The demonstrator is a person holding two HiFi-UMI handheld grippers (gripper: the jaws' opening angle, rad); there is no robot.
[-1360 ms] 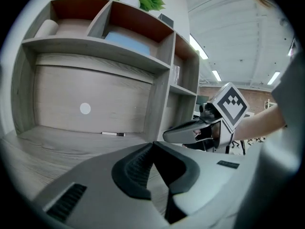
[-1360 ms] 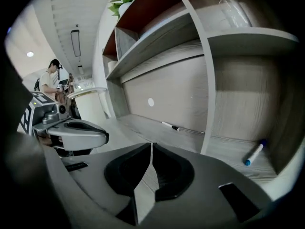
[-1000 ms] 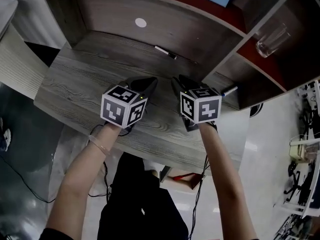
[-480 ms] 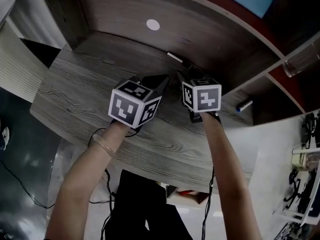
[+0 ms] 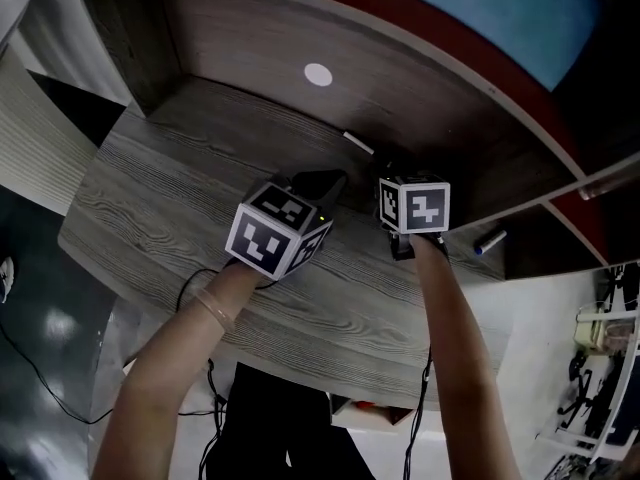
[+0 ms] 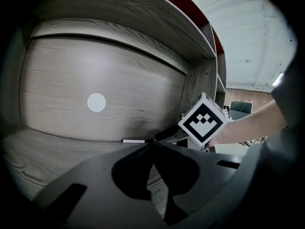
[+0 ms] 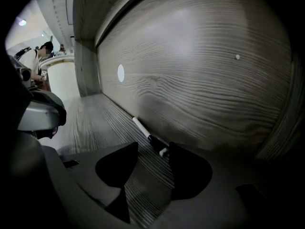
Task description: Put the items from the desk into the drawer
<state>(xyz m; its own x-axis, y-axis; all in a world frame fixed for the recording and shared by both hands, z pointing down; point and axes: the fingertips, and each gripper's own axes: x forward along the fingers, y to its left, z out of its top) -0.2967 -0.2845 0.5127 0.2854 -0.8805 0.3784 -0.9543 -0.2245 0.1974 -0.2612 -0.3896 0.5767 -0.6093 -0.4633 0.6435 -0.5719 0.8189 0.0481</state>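
Fingers (image 7: 119, 163) on the right gripper (image 7: 153, 149) are just now swinging wide open, still empty, closing in on the marker (image 7: 148, 136) lying at the back of the bench (image 5: 170, 188), while the left gripper (image 6: 153, 146) is sitting clenched and empty, so pickup's looking next.

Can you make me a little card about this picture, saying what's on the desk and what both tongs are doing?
Place: wooden desk with a back panel
Item: white marker with a black cap, lying along the back panel
Right tongs: open, jaws have just been opening; the marker's end is just ahead of the gap, not gripped
Left tongs: shut, empty
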